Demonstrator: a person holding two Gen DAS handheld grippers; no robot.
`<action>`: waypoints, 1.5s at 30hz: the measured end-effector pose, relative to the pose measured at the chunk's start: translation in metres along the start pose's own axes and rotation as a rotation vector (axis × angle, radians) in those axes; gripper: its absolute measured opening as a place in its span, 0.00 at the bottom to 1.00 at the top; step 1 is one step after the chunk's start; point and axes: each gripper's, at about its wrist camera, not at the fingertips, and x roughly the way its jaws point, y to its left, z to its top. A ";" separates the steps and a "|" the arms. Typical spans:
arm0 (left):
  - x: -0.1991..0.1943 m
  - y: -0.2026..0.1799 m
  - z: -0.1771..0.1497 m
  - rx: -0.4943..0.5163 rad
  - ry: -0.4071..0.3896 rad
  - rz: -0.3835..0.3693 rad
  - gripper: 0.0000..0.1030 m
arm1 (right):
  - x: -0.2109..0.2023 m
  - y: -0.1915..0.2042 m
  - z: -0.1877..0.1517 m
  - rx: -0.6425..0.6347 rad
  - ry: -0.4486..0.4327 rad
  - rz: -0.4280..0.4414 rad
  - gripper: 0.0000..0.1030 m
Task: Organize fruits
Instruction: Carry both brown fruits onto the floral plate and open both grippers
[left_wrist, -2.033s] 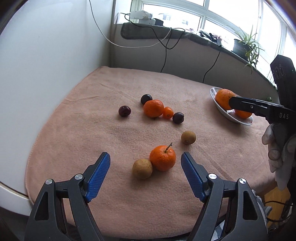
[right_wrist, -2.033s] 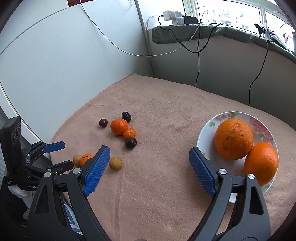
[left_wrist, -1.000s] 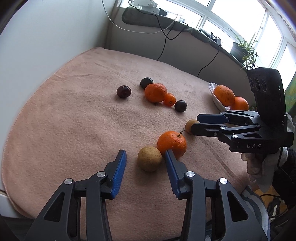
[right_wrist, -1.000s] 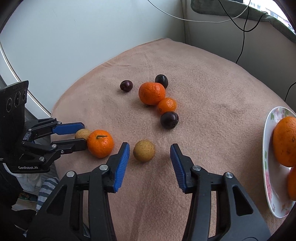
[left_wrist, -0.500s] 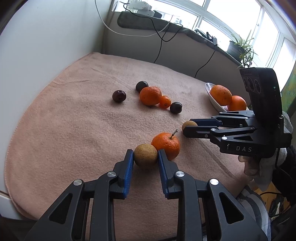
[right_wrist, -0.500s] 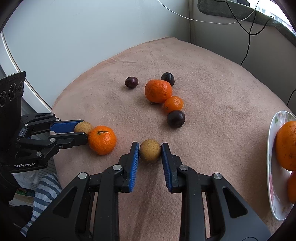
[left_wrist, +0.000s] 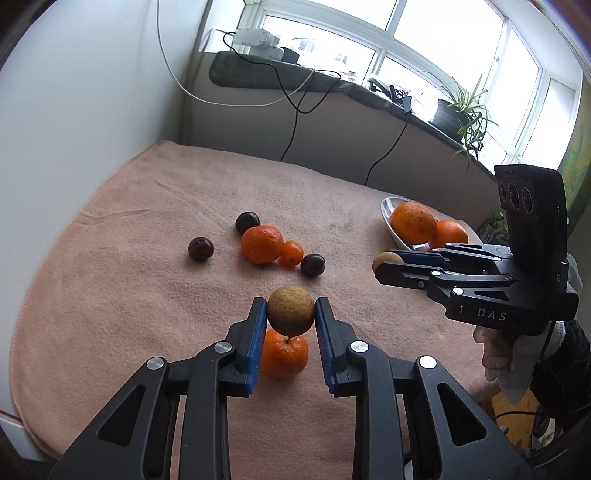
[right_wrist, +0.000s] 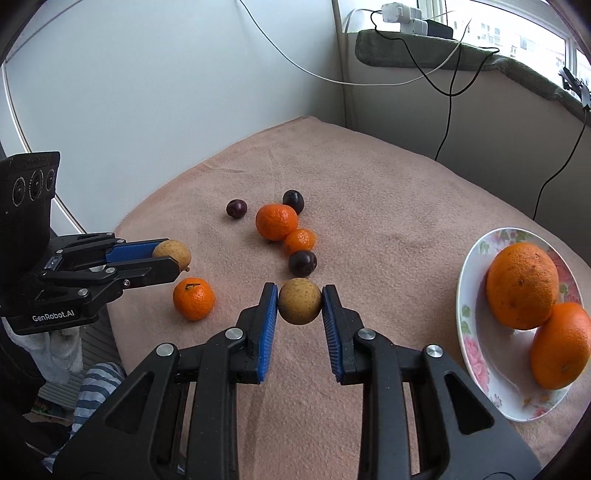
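On the cloth or held: 3 dark purple round plums, 3 small orange tangerines, 2 brown speckled round fruits, 2 large oranges, 1 floral white plate.

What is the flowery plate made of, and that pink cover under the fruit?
The plate looks like glazed ceramic: glossy white with printed pink flowers and a smooth rim; it might be melamine instead. The pink cover looks like fleece or terry cloth: matte and fuzzy, with soft creases and a stitched hem at its edge.
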 end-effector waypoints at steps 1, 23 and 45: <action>0.002 -0.003 0.003 0.008 -0.001 -0.008 0.24 | -0.005 -0.004 -0.001 0.011 -0.010 -0.008 0.25; 0.064 -0.094 0.048 0.109 -0.003 -0.182 0.24 | -0.067 -0.089 -0.048 0.232 -0.094 -0.197 0.25; 0.113 -0.150 0.051 0.190 0.078 -0.217 0.24 | -0.061 -0.114 -0.062 0.269 -0.064 -0.217 0.25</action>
